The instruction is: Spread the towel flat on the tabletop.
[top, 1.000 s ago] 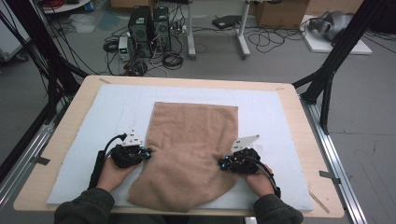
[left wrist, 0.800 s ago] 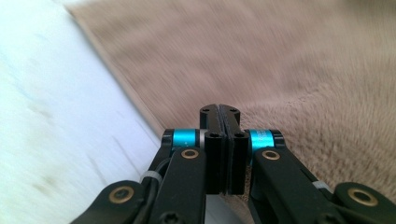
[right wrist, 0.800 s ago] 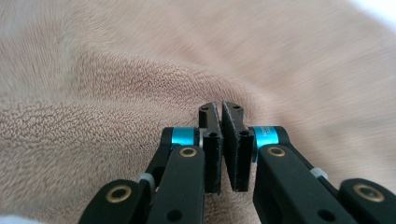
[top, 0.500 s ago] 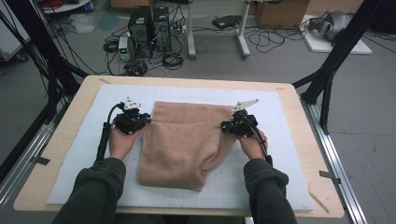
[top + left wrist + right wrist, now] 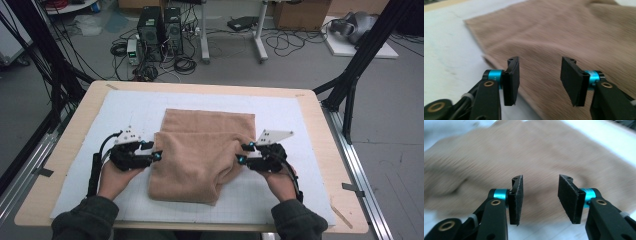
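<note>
My fingers [image 5: 515,80] on both grippers have just been opening, nothing between them. Snagging the folded towel [image 5: 202,150] could undo it.

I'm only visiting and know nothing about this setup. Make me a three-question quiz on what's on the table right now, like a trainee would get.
1. True or false: the brown towel lies folded, with a top layer over a lower one.
2. Is the left tool clamped on the towel? A) yes, B) no, its jaws stand apart with nothing between them.
3. What covers the wooden table under the towel?

Key
1. True: the far strip of the lower layer shows beyond the top layer's edge.
2. B. The right tool is the same; both have just been opening.
3. A white mat with a faint grid.
</note>
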